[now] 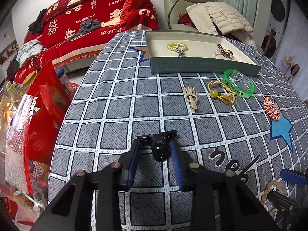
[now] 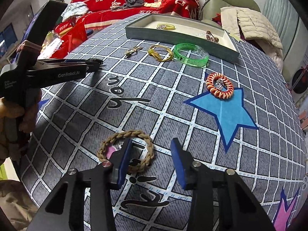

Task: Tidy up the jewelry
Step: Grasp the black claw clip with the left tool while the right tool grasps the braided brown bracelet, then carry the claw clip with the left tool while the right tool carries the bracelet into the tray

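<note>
My left fingers point(image 1: 160, 144) clamp a black plastic hair claw point(image 1: 160, 148); my right fingers point(image 2: 152, 150) stand apart, straddling one side of a braided tan hair tie point(image 2: 146, 144) on the checked counter point(image 2: 173, 115).

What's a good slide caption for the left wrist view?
Left gripper clamps a black hair claw on the checked cloth.

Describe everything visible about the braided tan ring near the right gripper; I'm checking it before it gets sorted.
The braided tan ring is a closed loop of twisted, rope-like cord, beige-brown and matte. It lies flat on the grey checked tablecloth, well short of the tray. One finger of the right gripper stands inside the loop and hides part of its near side; the other finger stands outside it, so the ring's right arc lies between them. Whether the pads touch it cannot be told. The left wrist view catches only its edge.
</note>
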Action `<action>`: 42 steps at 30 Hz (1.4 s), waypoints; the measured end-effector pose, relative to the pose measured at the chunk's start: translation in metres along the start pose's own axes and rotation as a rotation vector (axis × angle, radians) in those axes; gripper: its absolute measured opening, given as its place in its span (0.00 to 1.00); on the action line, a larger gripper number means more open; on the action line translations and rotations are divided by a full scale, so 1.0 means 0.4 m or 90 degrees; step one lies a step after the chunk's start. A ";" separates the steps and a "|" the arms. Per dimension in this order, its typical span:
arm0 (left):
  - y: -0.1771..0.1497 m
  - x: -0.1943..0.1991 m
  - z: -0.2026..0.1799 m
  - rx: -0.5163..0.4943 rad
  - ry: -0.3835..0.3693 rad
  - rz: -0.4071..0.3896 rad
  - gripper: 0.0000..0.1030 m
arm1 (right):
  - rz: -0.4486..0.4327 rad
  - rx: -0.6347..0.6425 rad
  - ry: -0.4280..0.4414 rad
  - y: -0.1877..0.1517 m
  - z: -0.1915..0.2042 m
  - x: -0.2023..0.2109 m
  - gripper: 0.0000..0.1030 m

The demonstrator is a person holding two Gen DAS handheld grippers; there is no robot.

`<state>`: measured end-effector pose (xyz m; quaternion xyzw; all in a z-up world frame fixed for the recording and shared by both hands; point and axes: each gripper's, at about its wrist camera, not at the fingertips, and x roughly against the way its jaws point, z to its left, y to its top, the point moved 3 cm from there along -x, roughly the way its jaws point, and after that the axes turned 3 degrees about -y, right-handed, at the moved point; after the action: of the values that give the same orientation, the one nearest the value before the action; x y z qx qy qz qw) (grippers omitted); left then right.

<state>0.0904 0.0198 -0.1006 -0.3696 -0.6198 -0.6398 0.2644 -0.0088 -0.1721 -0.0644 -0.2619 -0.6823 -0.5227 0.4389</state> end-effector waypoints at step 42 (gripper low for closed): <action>0.277 0.138 -0.055 -0.021 -0.078 -0.108 0.38 | -0.152 -0.149 0.034 0.327 -0.274 0.128 0.07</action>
<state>0.1429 -0.0056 0.0108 -0.3582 -0.6532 -0.6464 0.1649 0.1091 -0.2394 0.0512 -0.2141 -0.6312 -0.6536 0.3585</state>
